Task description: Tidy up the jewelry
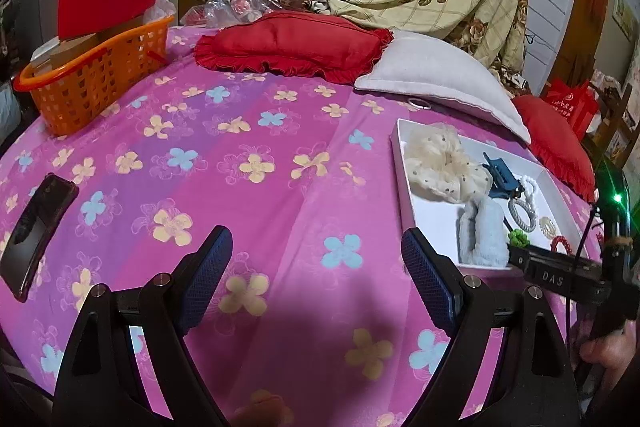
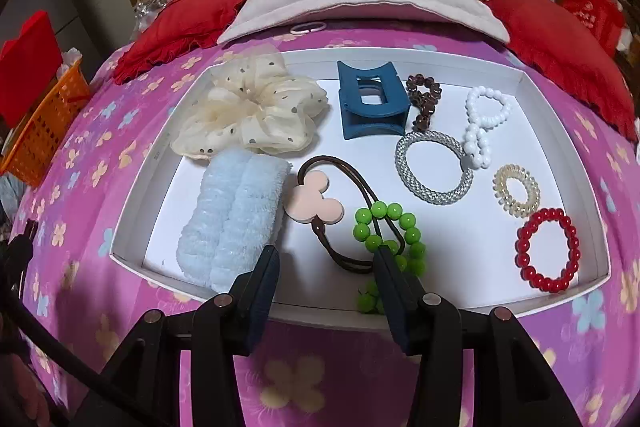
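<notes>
Left wrist view: left gripper (image 1: 316,263) hovering spread and empty over the bedsheet (image 1: 248,131), white tray (image 1: 400,151) off to its right.

Right wrist view: right gripper (image 2: 326,263) spread, gripping nothing, green bead bracelet (image 2: 390,239) touching its right finger. Probably light, slippery; pinching across the beads looking best.

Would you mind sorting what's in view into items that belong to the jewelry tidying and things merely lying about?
Job: white tray, cream scrunchie, blue claw clip, green bead bracelet, red bead bracelet, silver bangle.

Lying about: orange basket, phone, red cushion, white pillow.
</notes>
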`<state>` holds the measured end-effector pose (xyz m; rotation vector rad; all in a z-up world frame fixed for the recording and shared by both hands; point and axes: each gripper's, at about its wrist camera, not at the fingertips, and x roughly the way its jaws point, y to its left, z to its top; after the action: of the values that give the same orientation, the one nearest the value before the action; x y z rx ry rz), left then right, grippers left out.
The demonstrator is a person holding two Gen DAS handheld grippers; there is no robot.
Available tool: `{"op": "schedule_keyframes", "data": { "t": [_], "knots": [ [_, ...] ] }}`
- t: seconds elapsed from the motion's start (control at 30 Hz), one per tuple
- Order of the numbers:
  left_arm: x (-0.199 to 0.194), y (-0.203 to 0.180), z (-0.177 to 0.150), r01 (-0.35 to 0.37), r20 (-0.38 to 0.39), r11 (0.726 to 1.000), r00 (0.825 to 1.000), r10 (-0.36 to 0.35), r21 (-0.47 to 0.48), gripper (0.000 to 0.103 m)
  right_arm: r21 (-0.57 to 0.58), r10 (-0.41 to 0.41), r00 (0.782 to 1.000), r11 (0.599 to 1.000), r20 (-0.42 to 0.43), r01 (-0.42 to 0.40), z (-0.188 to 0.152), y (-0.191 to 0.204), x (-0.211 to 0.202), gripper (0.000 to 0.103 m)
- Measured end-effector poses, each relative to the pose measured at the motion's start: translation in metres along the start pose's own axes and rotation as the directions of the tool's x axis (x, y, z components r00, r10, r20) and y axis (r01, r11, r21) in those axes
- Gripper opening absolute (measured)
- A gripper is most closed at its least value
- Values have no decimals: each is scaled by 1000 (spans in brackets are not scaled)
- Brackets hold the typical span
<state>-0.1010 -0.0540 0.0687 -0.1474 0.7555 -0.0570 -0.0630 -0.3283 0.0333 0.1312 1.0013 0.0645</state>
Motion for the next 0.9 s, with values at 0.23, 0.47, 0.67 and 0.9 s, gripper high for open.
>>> {"op": "schedule_keyframes", "data": {
  "t": [0.23, 0.47, 0.67, 0.9],
  "knots": [
    [0, 0, -1, 6, -2, 1000, 1000, -6, 5, 86, 12, -15, 999, 1000, 37, 15, -11, 11, -6, 55],
    [-15, -9, -7, 0, 53, 1000, 999, -1, 29, 86, -1, 5, 994, 1000, 113, -5, -20, -1, -46, 55],
    [-33, -27, -23, -63, 102, 995, 993, 56, 71, 86, -72, -19, 982, 997, 189, 33, -62, -6, -97, 61],
    [-72, -49, -64, -144, 77, 987, 987, 139, 69, 86, -62, -3, 974, 998, 226, 18, -105, -19, -127, 66]
  ]
}}
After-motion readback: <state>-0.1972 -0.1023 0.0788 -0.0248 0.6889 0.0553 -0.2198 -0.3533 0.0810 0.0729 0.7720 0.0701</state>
